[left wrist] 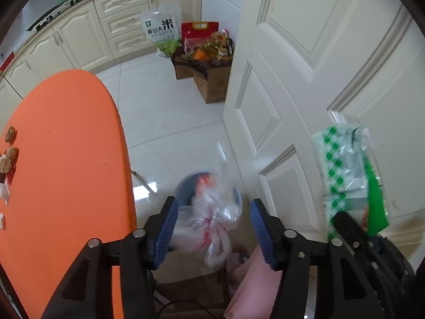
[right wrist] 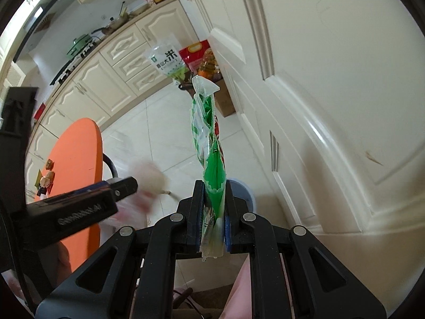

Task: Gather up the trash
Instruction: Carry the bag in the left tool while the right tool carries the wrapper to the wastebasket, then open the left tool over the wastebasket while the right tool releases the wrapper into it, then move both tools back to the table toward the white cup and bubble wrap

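Through the left wrist camera we see our left gripper [left wrist: 212, 228] with its blue pads spread wide and nothing pinched between them. A crumpled clear plastic bag [left wrist: 212, 223] with red print shows blurred in the gap between the fingers, above the blue-grey trash bin [left wrist: 186, 188] on the floor; we cannot tell whether it touches either pad. We judge the step in hand to be dropping this bag into the bin. At the right edge of this view the green checked wrapper [left wrist: 348, 175] hangs in our other tool. To the left lies the orange table [left wrist: 66, 172], with a few brown snacks [left wrist: 10, 146] and bits of wrapper at its far left edge.

Through the right wrist camera, our right gripper [right wrist: 214, 212] is clenched on the green wrapper [right wrist: 209, 138], which stands up edge-on from the closed pads. The bin's rim [right wrist: 244, 186] shows just beyond the fingers, slightly right. The next move, we think, calls for carrying the wrapper over the bin's mouth and then opening the pads; light film may cling to a pad or drift aside.

The room is a kitchen with a glossy white tile floor [right wrist: 159, 138], cream cabinets [right wrist: 106, 79] at the far left, a cream panelled door [right wrist: 332, 106] close on the right, and a rice bag [right wrist: 167, 61] with cardboard boxes [left wrist: 212, 85] far along the door.
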The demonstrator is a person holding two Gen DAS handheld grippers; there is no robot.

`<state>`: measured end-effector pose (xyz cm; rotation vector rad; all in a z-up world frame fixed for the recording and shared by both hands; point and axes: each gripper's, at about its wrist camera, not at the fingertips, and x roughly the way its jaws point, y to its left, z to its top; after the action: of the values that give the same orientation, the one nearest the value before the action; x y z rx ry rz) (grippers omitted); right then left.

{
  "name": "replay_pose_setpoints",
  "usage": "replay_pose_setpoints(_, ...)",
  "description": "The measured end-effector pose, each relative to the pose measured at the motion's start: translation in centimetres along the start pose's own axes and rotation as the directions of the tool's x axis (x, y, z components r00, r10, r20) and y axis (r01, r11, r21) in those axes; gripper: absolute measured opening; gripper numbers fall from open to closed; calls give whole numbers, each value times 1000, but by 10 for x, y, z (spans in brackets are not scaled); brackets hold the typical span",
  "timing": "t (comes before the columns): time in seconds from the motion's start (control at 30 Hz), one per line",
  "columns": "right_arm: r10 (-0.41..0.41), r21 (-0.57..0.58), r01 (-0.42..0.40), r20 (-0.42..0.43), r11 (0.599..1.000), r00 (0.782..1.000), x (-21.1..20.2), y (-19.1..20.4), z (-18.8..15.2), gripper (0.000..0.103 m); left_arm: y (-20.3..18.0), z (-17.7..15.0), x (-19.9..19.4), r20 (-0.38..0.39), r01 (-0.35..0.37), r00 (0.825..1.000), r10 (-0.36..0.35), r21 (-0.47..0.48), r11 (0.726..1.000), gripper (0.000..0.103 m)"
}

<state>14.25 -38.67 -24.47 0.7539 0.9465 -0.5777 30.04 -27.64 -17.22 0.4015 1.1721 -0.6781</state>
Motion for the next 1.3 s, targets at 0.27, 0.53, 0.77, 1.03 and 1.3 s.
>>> replay_pose_setpoints(0.27,68,-23,-69,-48,997,997,19,21,6,16,20,-18,-13,35,1,999,1,-55,998,56)
replay_pose_setpoints(0.53,109,-32,-109,-13,994,994,7,37,5,45,48,-37,-39,66,-16,998,24,-122,992,57)
replay_pose_setpoints(0.77,98,-52,-98,-17,994,995,-3,48,-1,48,55,-52,-54,64,-1,998,11,-148,989,57)
replay_pose_setpoints(1.03,94,-95,-93,1,991,996,-24,65,-14,51,69,-75,-81,71,-3,997,15,-167,986,57)
replay_pose_setpoints(1.3,128,-186,-119,40,975,991,-56,104,-36,71,93,-118,-122,117,-26,992,51,-213,977,57)
